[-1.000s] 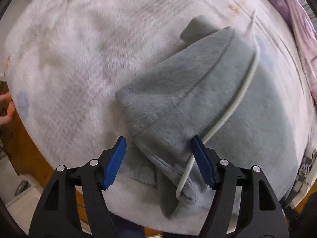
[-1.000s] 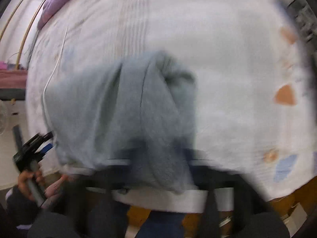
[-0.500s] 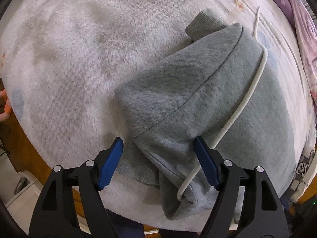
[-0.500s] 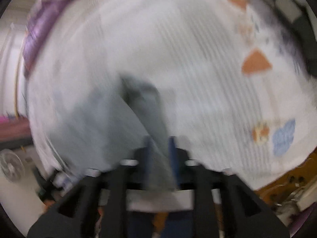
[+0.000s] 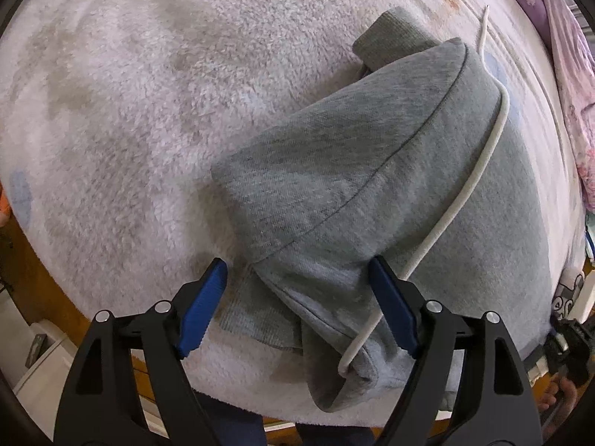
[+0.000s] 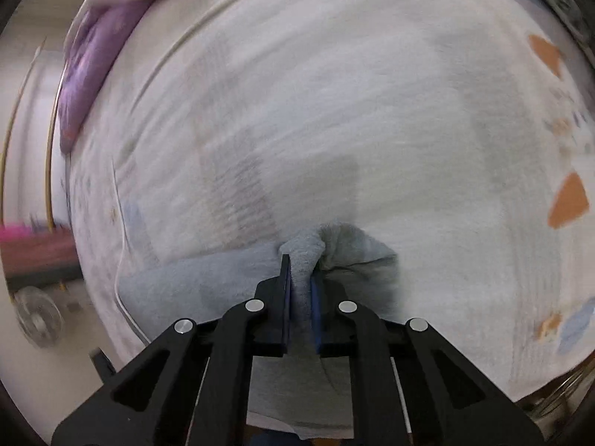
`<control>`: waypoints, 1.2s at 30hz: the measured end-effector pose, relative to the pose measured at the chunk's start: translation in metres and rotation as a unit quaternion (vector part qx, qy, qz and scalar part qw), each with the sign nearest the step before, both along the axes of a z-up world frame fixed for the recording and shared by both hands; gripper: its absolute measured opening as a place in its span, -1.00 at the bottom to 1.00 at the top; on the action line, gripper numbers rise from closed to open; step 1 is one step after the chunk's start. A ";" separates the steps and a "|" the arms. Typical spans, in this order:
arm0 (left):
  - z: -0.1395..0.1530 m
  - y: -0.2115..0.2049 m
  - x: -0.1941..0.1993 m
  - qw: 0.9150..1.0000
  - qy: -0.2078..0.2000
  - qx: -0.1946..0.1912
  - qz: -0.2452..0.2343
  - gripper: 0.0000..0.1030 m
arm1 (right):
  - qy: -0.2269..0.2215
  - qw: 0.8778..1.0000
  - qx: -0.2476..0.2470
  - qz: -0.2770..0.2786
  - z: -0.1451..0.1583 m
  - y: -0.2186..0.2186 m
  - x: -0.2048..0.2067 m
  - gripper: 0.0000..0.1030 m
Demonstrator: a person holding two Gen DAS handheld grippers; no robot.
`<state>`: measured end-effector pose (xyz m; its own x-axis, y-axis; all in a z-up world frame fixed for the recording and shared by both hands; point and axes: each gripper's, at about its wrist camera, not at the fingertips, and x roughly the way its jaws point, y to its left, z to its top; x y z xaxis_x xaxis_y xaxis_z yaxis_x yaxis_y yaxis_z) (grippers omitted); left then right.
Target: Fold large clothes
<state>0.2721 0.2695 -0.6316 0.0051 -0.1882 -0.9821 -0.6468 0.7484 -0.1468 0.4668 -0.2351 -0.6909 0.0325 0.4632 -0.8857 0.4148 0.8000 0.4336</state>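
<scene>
A grey hoodie (image 5: 372, 186) lies partly folded on the fluffy white blanket (image 5: 130, 111), its hood toward me and a white drawstring (image 5: 472, 182) running across it. My left gripper (image 5: 297, 282) is open, hovering over the hood's near edge with nothing between the blue pads. My right gripper (image 6: 299, 275) is shut on a bunched fold of the grey hoodie (image 6: 308, 249), which trails left and right of the fingers over the blanket (image 6: 334, 111). The right wrist view is blurred by motion.
A purple and pink quilt (image 5: 565, 55) lies along the far right edge of the bed; it shows at the upper left in the right wrist view (image 6: 93, 55). The bed's wooden edge (image 5: 33, 271) runs close below. A fan (image 6: 37, 319) stands on the floor to the left.
My right gripper closed on a fold of the hoodie and swung with it across the bed. My left gripper stayed open and drew slightly nearer the hood.
</scene>
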 end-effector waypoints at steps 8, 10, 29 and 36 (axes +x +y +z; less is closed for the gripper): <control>-0.019 0.017 0.006 0.999 0.001 -0.041 -0.015 0.59 | 0.018 0.989 -0.065 -0.131 -0.012 -0.017 -0.020 0.09; -0.017 0.023 0.008 0.998 -0.007 -0.048 -0.029 0.59 | 0.001 0.984 -0.128 -0.127 0.017 -0.019 -0.023 0.17; -0.020 0.089 0.025 0.993 -0.026 -0.104 -0.049 0.61 | -0.096 0.957 -0.149 0.229 -0.014 0.245 -0.019 -0.99; -0.036 0.109 0.015 0.991 -0.015 -0.127 -0.039 0.61 | -0.072 0.968 -0.108 0.214 0.013 0.234 -0.034 -0.99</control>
